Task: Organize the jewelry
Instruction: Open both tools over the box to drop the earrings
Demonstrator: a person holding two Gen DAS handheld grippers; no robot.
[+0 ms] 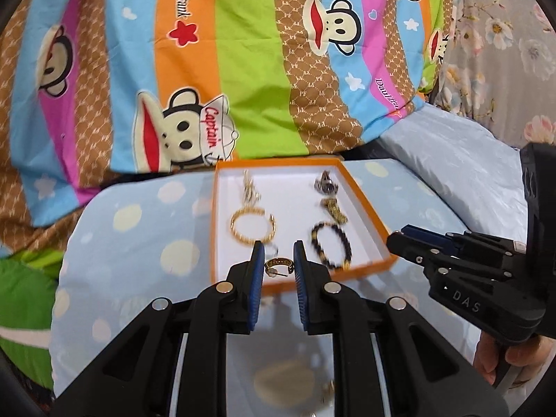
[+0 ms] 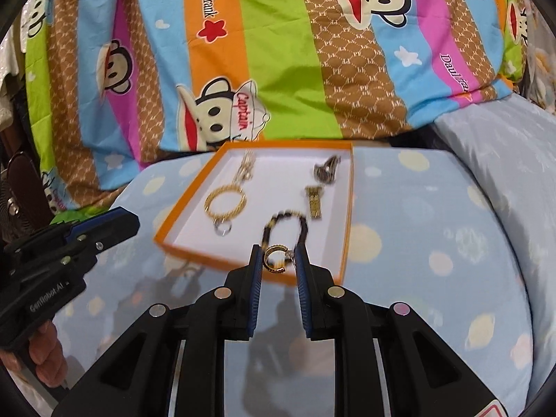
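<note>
An orange box (image 1: 368, 201) with a white floor lies on a pale blue dotted cushion (image 1: 139, 243). In it are a gold chain bracelet (image 1: 253, 225), a black bead bracelet (image 1: 330, 245), a small silver ring (image 2: 224, 228), a gold clasp piece (image 2: 314, 203) and a dark ring-like piece (image 2: 326, 170). My left gripper (image 1: 278, 252) hovers over the box's near edge, shut on a gold hoop earring (image 1: 278, 264). My right gripper (image 2: 278, 253) is over the near right corner, shut on a second gold hoop earring (image 2: 274, 260). Each gripper also shows in the other's view: right gripper (image 1: 399, 239), left gripper (image 2: 128, 220).
A striped cartoon-monkey quilt (image 1: 243, 52) is bunched up behind the box. A light blue pillow (image 2: 504, 173) lies to the right, and floral fabric (image 1: 504, 34) beyond it. A person's fingers (image 2: 45, 354) hold the left gripper's handle.
</note>
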